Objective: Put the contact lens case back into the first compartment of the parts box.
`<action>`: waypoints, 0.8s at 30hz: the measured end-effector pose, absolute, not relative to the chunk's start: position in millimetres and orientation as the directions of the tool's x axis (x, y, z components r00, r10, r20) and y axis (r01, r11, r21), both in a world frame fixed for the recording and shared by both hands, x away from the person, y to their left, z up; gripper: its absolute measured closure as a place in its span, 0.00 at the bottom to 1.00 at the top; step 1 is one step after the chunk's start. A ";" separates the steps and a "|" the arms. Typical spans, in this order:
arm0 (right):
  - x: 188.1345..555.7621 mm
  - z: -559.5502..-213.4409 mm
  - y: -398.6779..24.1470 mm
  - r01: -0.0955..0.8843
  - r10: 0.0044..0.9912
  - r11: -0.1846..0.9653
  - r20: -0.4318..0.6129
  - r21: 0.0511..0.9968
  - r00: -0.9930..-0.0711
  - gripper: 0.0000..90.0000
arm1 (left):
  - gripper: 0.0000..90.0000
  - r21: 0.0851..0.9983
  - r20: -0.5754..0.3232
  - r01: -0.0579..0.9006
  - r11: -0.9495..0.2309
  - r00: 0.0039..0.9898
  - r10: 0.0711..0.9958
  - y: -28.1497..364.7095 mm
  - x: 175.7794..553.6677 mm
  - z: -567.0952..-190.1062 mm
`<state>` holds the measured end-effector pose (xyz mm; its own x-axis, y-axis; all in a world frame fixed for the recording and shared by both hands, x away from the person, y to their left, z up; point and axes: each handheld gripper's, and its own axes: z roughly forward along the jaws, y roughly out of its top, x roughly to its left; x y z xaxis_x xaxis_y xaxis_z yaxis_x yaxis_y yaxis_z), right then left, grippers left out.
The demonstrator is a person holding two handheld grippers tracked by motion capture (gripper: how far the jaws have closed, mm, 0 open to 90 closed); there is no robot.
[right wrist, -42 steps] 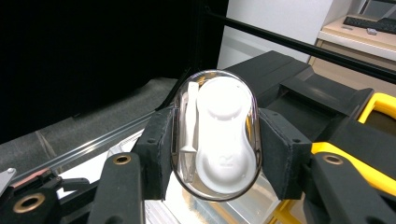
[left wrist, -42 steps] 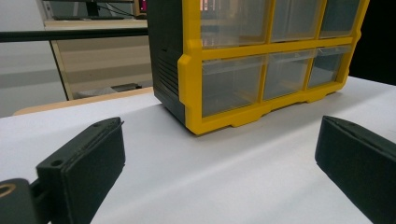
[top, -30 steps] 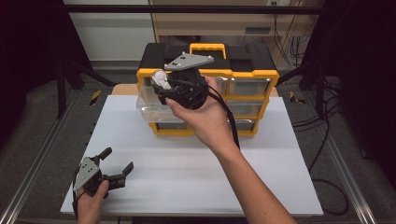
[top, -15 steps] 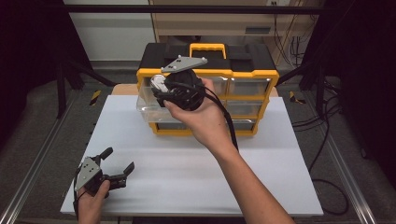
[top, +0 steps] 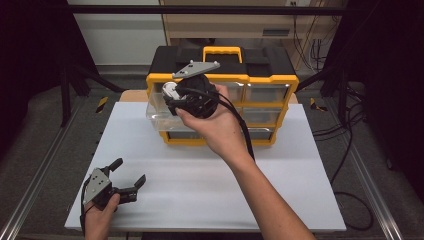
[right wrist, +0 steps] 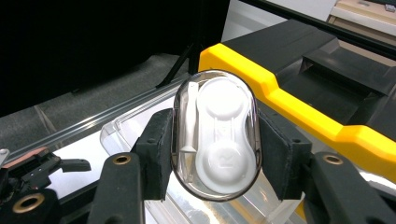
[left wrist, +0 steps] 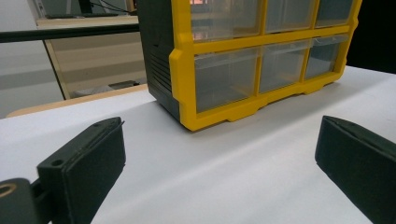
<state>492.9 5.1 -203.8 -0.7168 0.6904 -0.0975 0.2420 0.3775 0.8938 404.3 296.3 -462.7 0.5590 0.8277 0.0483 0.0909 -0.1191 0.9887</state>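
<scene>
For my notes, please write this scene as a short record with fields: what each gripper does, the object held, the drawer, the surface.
right gripper: shut on contact lens case, held above open drawer
left gripper: open, holds nothing, low over table
open drawer: clear, pulled out of organizer at top left
organizer: yellow and black, clear drawers
table: white

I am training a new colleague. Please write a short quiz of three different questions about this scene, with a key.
1. True or false: the right gripper is shut on a clear oval case with white parts inside.
2. Which drawer of the yellow organizer stands pulled out: A the top left drawer, B the bottom right one?
3. Fill in: the fingers of the left gripper stand ____ with nothing between them.

Key: 1 true; 2 A; 3 open.
</scene>
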 end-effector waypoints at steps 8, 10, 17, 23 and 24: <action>495.4 -205.1 5.9 0.259 0.700 0.381 -0.093 0.887 -0.708 0.54 | 0.01 0.990 0.042 0.091 -0.112 0.561 0.827 296.8 404.7 -462.6; 496.3 -205.2 6.3 0.262 0.700 0.382 -0.092 0.886 -0.708 0.54 | 0.01 0.989 0.043 0.091 -0.113 0.562 0.826 296.8 404.8 -462.6; 498.6 -205.8 8.7 0.271 0.702 0.389 -0.093 0.880 -0.706 0.54 | 0.02 0.990 0.041 0.091 -0.111 0.560 0.827 297.6 404.8 -462.5; 498.8 -205.0 11.3 0.269 0.694 0.398 -0.096 0.877 -0.713 0.54 | 0.01 0.990 0.039 0.092 -0.109 0.561 0.827 297.1 404.7 -462.6; 498.9 -205.4 12.0 0.272 0.694 0.402 -0.097 0.874 -0.713 0.54 | 0.01 0.990 0.039 0.092 -0.110 0.561 0.827 297.0 404.8 -462.6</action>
<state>498.9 12.0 -205.4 -0.7133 0.6941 -0.0973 0.2719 0.4019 0.8744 404.8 297.0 -462.6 0.5615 0.8266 0.0393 0.0921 -0.1096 0.9897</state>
